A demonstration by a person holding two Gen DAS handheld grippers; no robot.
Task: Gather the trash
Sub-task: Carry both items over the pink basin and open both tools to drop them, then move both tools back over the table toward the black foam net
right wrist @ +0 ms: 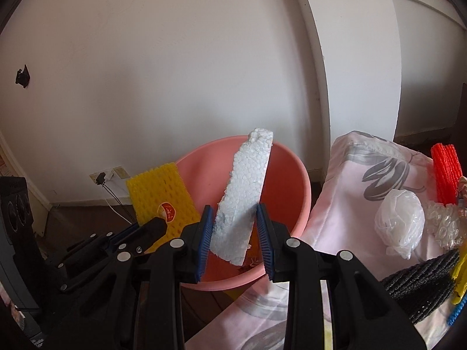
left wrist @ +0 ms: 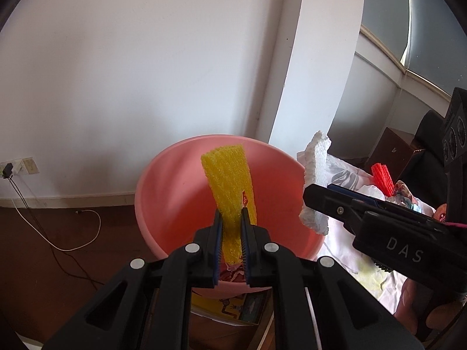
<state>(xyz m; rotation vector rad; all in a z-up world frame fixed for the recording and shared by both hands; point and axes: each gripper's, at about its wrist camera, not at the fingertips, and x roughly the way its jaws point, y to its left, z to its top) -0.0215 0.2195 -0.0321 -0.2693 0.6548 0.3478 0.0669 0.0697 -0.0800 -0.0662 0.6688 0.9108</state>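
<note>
My left gripper [left wrist: 231, 221] is shut on a yellow foam net [left wrist: 229, 180] and holds it over the pink basin [left wrist: 163, 192]. My right gripper [right wrist: 233, 218] is shut on a white styrofoam slab [right wrist: 243, 195] and holds it over the same basin [right wrist: 289, 180]. The right gripper [left wrist: 316, 201] with the slab [left wrist: 316, 160] shows at the right of the left wrist view. The yellow net [right wrist: 159, 195] and the left gripper [right wrist: 151, 229] show at the left of the right wrist view.
A pink floral cloth [right wrist: 350, 175] to the right carries a red foam net [right wrist: 445, 172], a crumpled clear plastic bag [right wrist: 400, 221], bubble wrap [right wrist: 443, 221] and a black woven piece [right wrist: 423, 285]. White wall behind, wall socket [left wrist: 20, 167] with cables on dark floor.
</note>
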